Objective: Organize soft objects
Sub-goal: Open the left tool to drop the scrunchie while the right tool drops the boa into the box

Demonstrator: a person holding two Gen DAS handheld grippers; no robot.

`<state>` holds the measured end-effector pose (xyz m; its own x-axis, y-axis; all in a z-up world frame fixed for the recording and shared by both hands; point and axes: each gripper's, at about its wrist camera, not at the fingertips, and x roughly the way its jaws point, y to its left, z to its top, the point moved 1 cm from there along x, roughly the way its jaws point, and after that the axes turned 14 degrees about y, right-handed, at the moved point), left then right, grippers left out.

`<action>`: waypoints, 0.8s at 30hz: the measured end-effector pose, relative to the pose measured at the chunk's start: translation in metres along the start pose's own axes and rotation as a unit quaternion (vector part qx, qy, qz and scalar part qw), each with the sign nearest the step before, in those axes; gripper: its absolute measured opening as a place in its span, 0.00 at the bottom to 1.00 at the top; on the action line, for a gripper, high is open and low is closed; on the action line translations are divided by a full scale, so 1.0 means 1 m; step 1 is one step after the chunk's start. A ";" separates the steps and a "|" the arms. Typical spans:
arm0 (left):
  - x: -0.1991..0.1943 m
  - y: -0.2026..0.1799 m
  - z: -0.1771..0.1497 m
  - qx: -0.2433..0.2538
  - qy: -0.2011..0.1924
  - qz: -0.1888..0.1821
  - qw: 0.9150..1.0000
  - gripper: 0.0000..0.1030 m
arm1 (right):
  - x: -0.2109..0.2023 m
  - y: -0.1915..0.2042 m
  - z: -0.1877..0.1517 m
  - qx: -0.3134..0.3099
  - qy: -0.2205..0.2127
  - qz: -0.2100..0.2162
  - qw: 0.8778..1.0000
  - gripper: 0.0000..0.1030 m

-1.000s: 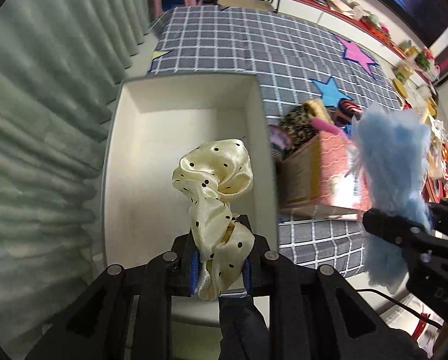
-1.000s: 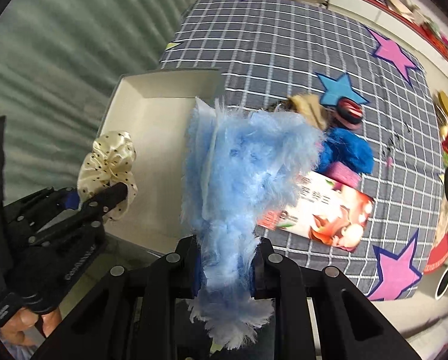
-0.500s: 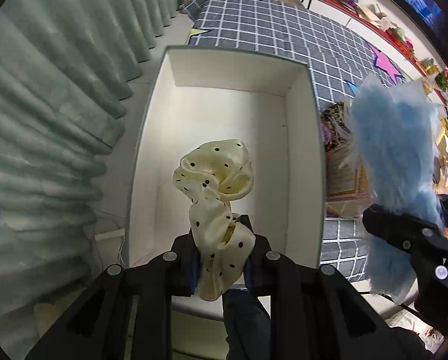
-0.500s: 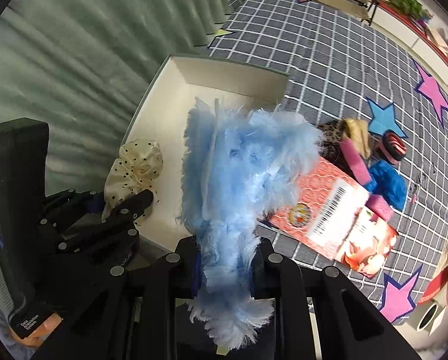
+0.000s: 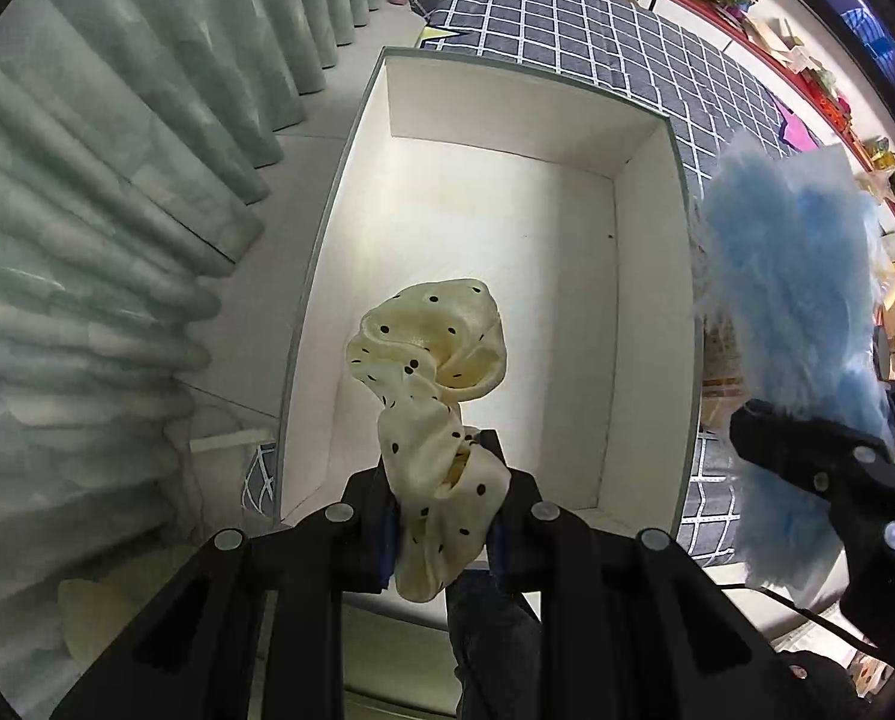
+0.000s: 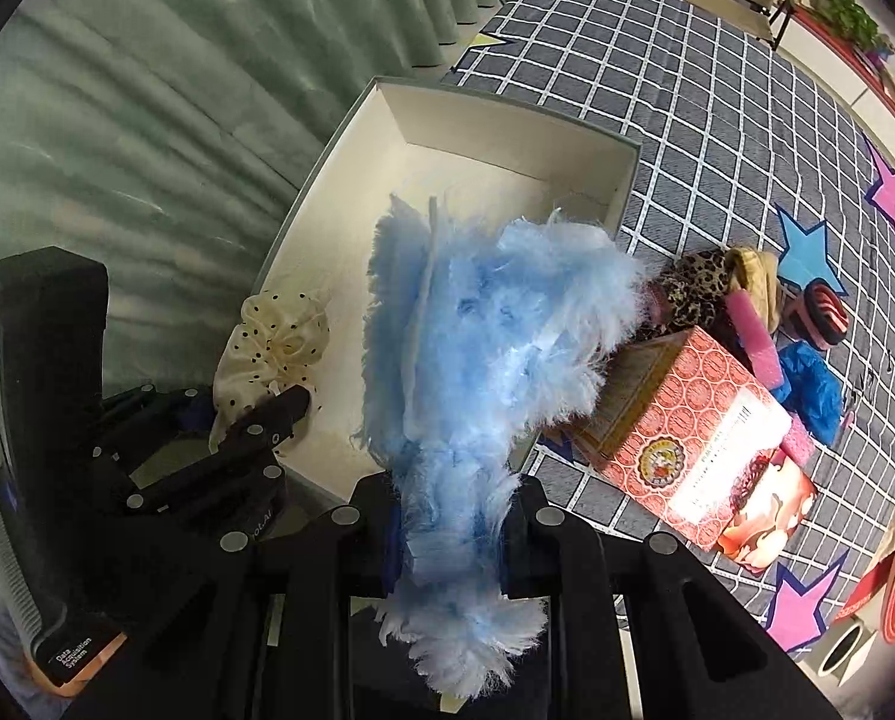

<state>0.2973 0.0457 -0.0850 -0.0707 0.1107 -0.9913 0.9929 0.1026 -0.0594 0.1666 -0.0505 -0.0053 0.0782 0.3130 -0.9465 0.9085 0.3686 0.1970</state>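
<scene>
Hand-held gripper label, seemingly "Data Acquisition System"

Both views bright, evenly lit. Strong fisheye bending, black vignette at all corners. Glare on glossy red box at 4 o'clock. White box interior near overexposed. Curtain at 10 o'clock smeared, soft.

Scrunchie above box; fluffy item just right.

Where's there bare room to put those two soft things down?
The white box is bare inside, wall to wall. The checked cloth beyond it is free too. It's crowded by the red carton, among the scrunchie pile.
</scene>
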 end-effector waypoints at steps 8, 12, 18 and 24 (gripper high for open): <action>0.005 0.001 0.005 -0.001 0.006 -0.001 1.000 0.25 | 0.003 0.000 0.003 -0.001 0.006 -0.005 1.000 0.22; 0.005 -0.001 0.005 -0.001 0.004 0.004 1.000 0.27 | 0.003 0.000 0.004 0.000 0.006 -0.005 1.000 0.22; 0.005 -0.001 0.005 -0.004 0.004 0.000 1.000 0.41 | 0.004 0.000 0.005 -0.003 0.006 -0.003 1.000 0.22; 0.001 0.001 0.004 -0.008 -0.005 0.004 1.000 0.77 | 0.006 0.000 0.006 -0.002 0.007 0.006 1.000 0.31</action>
<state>0.2983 0.0422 -0.0867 -0.0611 0.1026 -0.9928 0.9918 0.1180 -0.0489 0.1695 -0.0535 -0.0124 0.0831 0.3300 -0.9403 0.9060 0.3681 0.2092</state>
